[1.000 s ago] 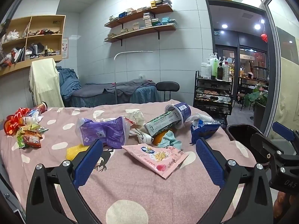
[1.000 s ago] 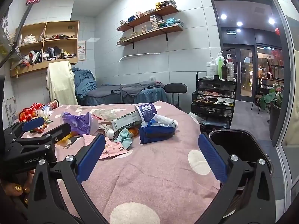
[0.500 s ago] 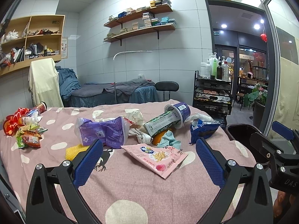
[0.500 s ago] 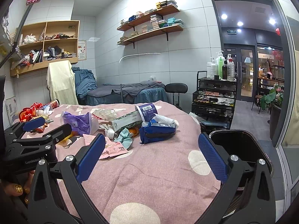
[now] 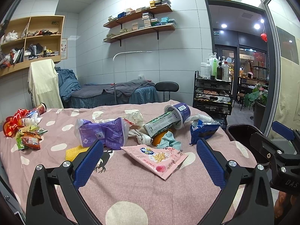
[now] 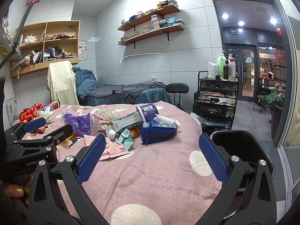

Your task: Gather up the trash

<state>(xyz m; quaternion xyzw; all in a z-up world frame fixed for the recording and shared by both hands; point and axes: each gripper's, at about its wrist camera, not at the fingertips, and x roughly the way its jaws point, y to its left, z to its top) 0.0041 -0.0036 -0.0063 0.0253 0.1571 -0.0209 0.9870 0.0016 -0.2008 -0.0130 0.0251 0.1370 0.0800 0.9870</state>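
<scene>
Trash lies heaped on a pink spotted bedspread (image 5: 142, 193): a pink snack packet (image 5: 155, 156), a purple bag (image 5: 102, 132), a blue bag (image 5: 203, 129), a purple cup (image 5: 178, 113) on its side with a green carton (image 5: 161, 124) in it, and crumpled tissues. My left gripper (image 5: 150, 158) hovers open just before the pink packet, holding nothing. My right gripper (image 6: 152, 156) is open and empty, nearer the blue bag (image 6: 158, 132). A black bin (image 6: 241, 148) stands off the bed's right edge.
A second heap of red and green wrappers (image 5: 22, 127) lies at the bed's far left. Behind are a massage bed (image 5: 112, 94), a black stool (image 5: 166, 87) and a black trolley with bottles (image 5: 213, 91). A hand (image 6: 16, 188) holds the left gripper.
</scene>
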